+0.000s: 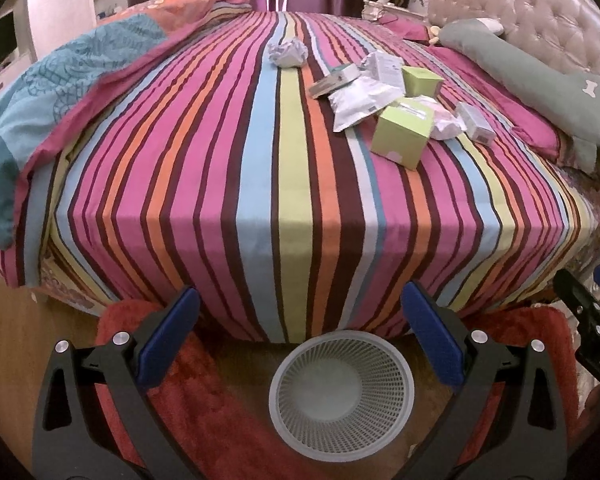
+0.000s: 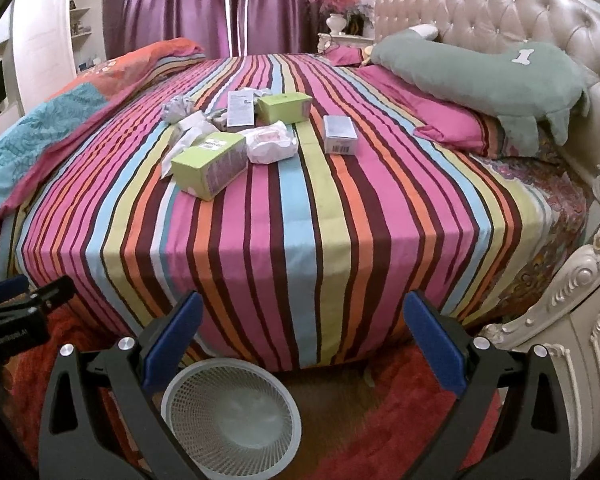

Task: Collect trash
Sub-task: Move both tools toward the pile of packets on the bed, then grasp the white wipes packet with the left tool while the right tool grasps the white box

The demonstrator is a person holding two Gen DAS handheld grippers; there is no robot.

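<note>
Trash lies on the striped bed: a crumpled paper ball, a near green box, a far green box, a white pouch, a crumpled white wrapper and a small grey box. A white mesh wastebasket stands empty on the floor at the bed's foot. My left gripper is open and empty above the basket. My right gripper is open and empty beside the basket.
A green dog-shaped pillow lies by the tufted headboard. A teal and orange quilt is bunched on the bed's left. A red rug covers the wooden floor. A carved bedside cabinet stands at right.
</note>
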